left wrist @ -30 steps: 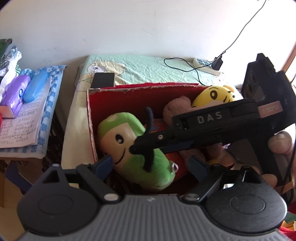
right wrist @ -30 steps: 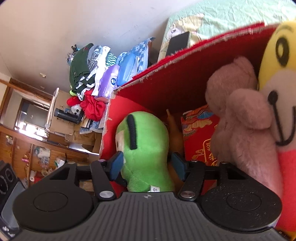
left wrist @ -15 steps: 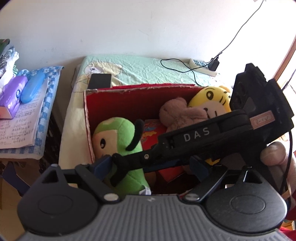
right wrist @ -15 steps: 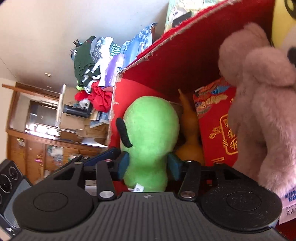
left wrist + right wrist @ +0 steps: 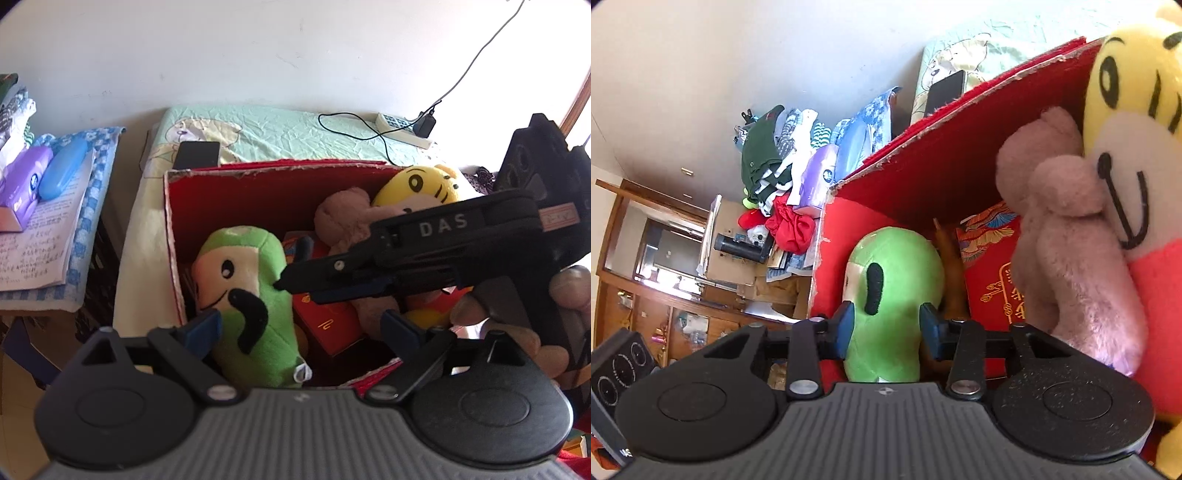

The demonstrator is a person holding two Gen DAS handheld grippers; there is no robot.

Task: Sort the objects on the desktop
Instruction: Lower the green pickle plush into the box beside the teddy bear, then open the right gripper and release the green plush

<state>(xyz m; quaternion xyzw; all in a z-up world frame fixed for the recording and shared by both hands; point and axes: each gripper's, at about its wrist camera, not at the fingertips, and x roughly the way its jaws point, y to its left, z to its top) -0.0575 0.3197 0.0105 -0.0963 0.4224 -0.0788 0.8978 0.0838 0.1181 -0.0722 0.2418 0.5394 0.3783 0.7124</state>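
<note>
Right gripper (image 5: 884, 328) has its two blue pads on each side of the green plush toy (image 5: 890, 291), pressing in on its soft body, so it looks closed on the toy. Left gripper (image 5: 301, 330) is wide open with nothing in it; it hangs above the near edge of the box.

Biggest thing first: the red box (image 5: 258, 192) sits on a bed with a pale green sheet (image 5: 280, 129). Inside it, a yellow plush (image 5: 421, 186) leans in the far right corner. A pink bear (image 5: 343, 221) is pressed up against it. The green toy stands at the left end, by the wall of the box. A small red packet (image 5: 328, 325) lies low between the toys.

My guess is the green toy is being put into its place in the box. Next, the right pads would need to open and pull back without knocking it over.
</note>
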